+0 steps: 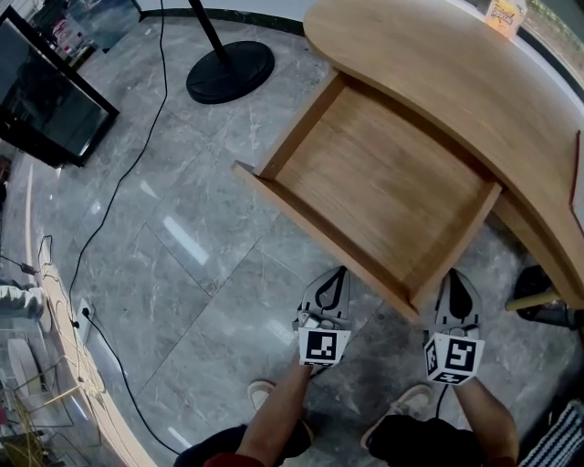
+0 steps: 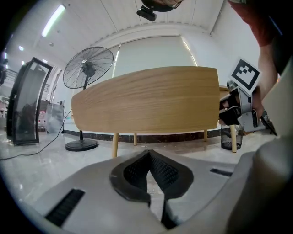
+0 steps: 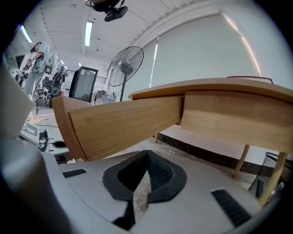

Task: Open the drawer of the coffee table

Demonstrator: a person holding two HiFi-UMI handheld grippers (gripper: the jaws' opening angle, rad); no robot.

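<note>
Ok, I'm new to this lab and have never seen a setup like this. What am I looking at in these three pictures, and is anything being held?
There is no robot here: a person holds a two-jaw gripper in each hand. The top-down picture comes from a camera on their head. The left gripper and right gripper show near the bottom, each carrying a marker cube. The other two pictures come from cameras riding on the grippers, looking along their jaws. Both pairs of jaws are together with nothing between them. Ahead stands a wooden coffee table with its drawer pulled out and empty. A small yellowish box stands on the tabletop, and a fan's base sits on the grey floor beyond.
</note>
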